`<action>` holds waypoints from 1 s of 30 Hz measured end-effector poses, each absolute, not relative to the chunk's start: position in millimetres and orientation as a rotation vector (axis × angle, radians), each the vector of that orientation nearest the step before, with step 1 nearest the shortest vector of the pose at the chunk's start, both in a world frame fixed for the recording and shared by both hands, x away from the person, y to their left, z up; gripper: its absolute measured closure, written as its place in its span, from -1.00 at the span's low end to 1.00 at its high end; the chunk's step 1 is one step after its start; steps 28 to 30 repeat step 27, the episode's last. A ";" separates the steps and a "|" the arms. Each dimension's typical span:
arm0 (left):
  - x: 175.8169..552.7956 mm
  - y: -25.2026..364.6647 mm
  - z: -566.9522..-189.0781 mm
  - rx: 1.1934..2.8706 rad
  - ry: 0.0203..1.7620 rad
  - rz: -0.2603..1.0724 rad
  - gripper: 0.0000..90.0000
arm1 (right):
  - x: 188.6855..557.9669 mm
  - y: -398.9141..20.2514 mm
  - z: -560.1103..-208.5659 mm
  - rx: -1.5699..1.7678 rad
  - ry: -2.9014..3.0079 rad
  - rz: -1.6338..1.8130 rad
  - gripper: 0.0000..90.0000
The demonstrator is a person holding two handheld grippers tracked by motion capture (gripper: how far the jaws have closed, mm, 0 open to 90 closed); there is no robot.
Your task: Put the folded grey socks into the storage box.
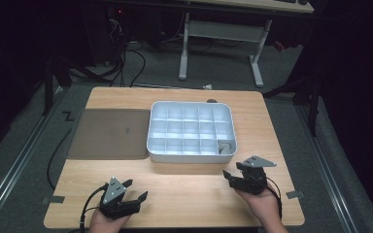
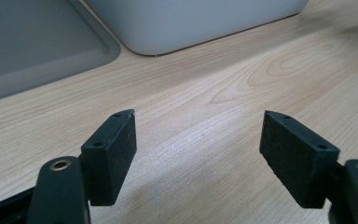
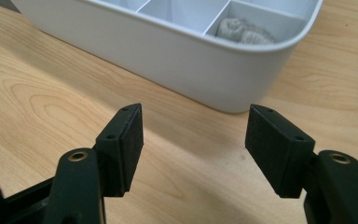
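Crumpled grey lump (image 1: 225,145) lying in the near right corner compartment of the white plastic divided tray (image 1: 190,154).
Right gripper (image 1: 243,175) hovering just before it, left gripper (image 1: 135,190) resting well apart on the wooden desk (image 1: 184,194), both jaws gaping wide, empty.

No text, label, brand or number can be read anywhere. The marks on surfaces are too small to tell.

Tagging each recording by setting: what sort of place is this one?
Probably a lab or recording workroom, kept dim. A plain wooden table holds a white compartment tray and a grey mat; behind it, cables trail over grey carpet beside a white-legged desk.
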State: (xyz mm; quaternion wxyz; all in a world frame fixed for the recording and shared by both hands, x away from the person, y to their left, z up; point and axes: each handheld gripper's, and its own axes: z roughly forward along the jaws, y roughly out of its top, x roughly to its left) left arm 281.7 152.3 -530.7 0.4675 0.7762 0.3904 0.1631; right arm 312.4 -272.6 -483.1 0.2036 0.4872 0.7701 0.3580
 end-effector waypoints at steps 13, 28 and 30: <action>278.8 151.1 -530.7 1.908 0.958 0.399 -0.39 | 262.6 -269.4 -520.6 1.334 2.077 1.131 -0.22; 277.7 154.9 -528.1 1.896 0.950 0.403 -0.42 | 261.8 -273.8 -530.0 1.373 2.075 1.106 -0.24; 277.7 154.9 -528.1 1.896 0.950 0.403 -0.42 | 261.8 -273.8 -530.0 1.373 2.075 1.106 -0.24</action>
